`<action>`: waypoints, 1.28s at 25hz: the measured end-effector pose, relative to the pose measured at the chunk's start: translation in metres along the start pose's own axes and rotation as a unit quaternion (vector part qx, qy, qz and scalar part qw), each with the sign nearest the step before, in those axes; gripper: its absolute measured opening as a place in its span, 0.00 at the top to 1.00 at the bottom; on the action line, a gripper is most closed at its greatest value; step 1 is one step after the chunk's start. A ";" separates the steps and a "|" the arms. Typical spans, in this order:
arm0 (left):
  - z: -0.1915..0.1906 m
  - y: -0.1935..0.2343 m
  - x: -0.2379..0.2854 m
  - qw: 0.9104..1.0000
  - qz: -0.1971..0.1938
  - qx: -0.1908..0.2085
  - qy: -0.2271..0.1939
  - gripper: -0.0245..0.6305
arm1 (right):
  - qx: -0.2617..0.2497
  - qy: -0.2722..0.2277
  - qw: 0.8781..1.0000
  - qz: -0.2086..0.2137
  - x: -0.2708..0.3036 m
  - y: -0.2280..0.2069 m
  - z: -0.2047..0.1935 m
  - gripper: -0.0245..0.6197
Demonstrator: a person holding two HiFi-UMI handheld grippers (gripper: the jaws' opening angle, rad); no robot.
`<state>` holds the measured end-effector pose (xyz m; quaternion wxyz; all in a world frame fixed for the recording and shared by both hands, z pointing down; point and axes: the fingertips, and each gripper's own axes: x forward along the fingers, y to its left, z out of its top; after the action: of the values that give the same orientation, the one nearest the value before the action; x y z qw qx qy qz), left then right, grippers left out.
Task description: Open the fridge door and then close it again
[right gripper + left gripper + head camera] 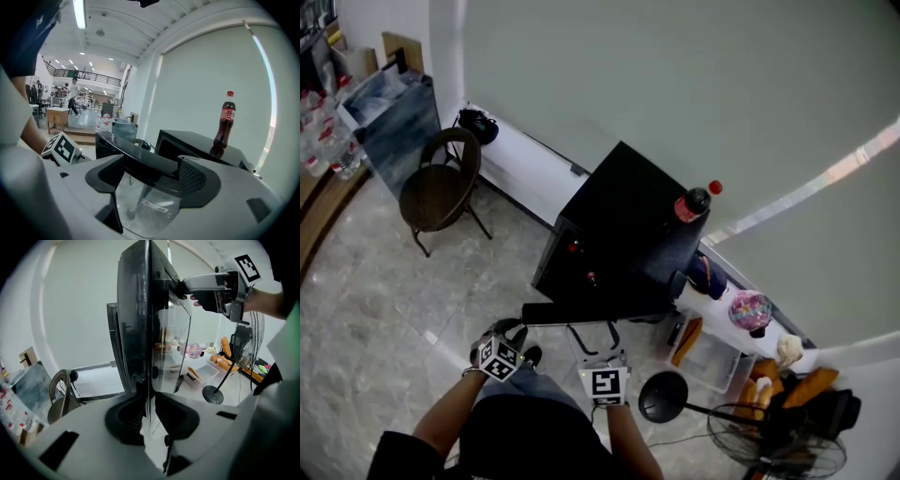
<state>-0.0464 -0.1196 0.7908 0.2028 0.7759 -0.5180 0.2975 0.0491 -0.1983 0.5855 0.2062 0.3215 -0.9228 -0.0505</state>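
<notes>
While my left gripper point(149, 409) pinches the fridge door point(133, 319) and my right gripper point(150, 171) clasps its top, twisting risks slips.

Cropped, hidden bits
Fan point(778, 448) is running off bottom edge, bottles point(319, 141) are getting clipped left, fridge door point(136, 324) foot is hiding behind left gripper point(149, 399), distant people point(74, 96) too small.

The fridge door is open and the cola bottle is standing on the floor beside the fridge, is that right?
Not quite. The fridge door is open, but the cola bottle stands on top of the fridge, not on the floor beside it. The right gripper view shows this.
</notes>
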 end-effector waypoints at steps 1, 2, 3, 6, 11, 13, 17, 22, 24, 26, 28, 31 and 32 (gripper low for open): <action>-0.002 -0.004 -0.002 1.000 0.004 -0.001 0.001 0.86 | -0.002 -0.001 1.000 0.003 -0.003 0.002 -0.001 0.40; -0.003 -0.008 -0.004 1.000 0.008 -0.001 0.001 0.86 | -0.005 -0.003 1.000 0.006 -0.006 0.003 -0.003 0.40; -0.005 -0.013 -0.005 1.000 0.011 -0.002 0.000 0.86 | -0.009 -0.005 1.000 0.009 -0.009 0.003 -0.005 0.40; -0.007 -0.027 -0.010 1.000 0.023 -0.009 -0.006 0.86 | -0.016 -0.014 1.000 0.015 -0.019 0.006 -0.007 0.40; -0.014 -0.046 -0.017 0.998 0.049 -0.036 -0.013 0.86 | -0.044 -0.007 0.998 0.037 -0.030 0.013 -0.011 0.40; -0.017 -0.059 -0.018 0.998 0.053 -0.041 -0.012 0.86 | -0.056 -0.005 0.997 0.047 -0.036 0.014 -0.017 0.40; -0.021 -0.079 -0.022 0.996 0.067 -0.051 -0.006 0.87 | -0.057 -0.011 0.997 0.060 -0.049 0.015 -0.021 0.41; -0.028 -0.112 -0.028 0.993 0.089 -0.073 0.003 0.87 | -0.086 -0.016 0.992 0.096 -0.071 0.015 -0.034 0.41; -0.031 -0.126 -0.032 0.991 0.100 -0.087 0.004 0.87 | -0.092 -0.020 0.989 0.112 -0.080 0.016 -0.037 0.41; -0.034 -0.138 -0.035 0.988 0.113 -0.104 0.004 0.87 | -0.094 -0.027 0.987 0.128 -0.089 0.019 -0.038 0.41; -0.036 -0.151 -0.037 0.985 0.124 -0.116 0.004 0.87 | -0.100 -0.033 0.984 0.144 -0.097 0.020 -0.040 0.41; -0.037 -0.169 -0.038 0.982 0.138 -0.130 0.006 0.87 | -0.106 -0.043 0.980 0.163 -0.108 0.017 -0.045 0.41; -0.037 -0.177 -0.039 0.981 0.141 -0.135 0.007 0.87 | -0.107 -0.046 0.979 0.170 -0.112 0.016 -0.047 0.41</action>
<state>0.0965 -0.0030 0.7910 0.2650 0.6583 -0.6564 0.2562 0.1392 -0.1147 0.5932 0.2021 0.1337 -0.9618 -0.1275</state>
